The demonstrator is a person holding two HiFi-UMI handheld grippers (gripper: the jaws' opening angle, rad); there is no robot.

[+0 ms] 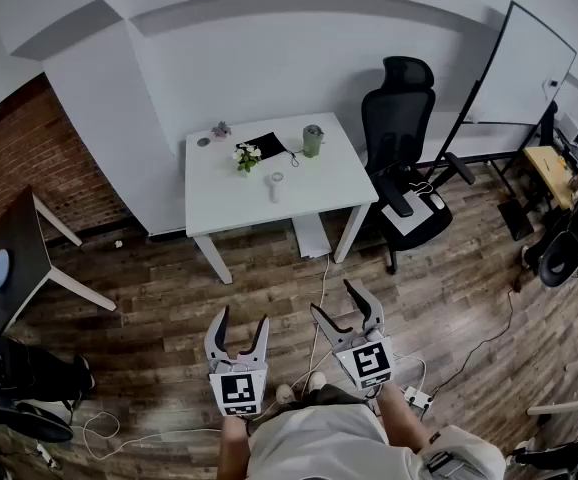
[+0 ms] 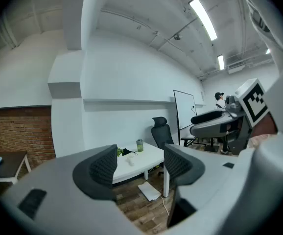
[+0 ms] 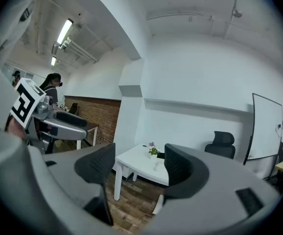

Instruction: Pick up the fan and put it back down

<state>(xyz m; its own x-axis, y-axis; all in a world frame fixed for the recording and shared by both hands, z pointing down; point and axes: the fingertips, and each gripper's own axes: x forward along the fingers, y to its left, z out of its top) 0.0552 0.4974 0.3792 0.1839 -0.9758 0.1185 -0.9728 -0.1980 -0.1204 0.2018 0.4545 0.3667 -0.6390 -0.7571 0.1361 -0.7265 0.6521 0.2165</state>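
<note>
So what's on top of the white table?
On the white table: a white fan, a flowering plant, a green cup, a black flat item. Two small far-edge things are unidentifiable. Nothing looks covered.

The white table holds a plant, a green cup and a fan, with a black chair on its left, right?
Almost. The head view shows the black chair at the right of the white table, not its left. The plant, green cup and fan are on it.
</note>
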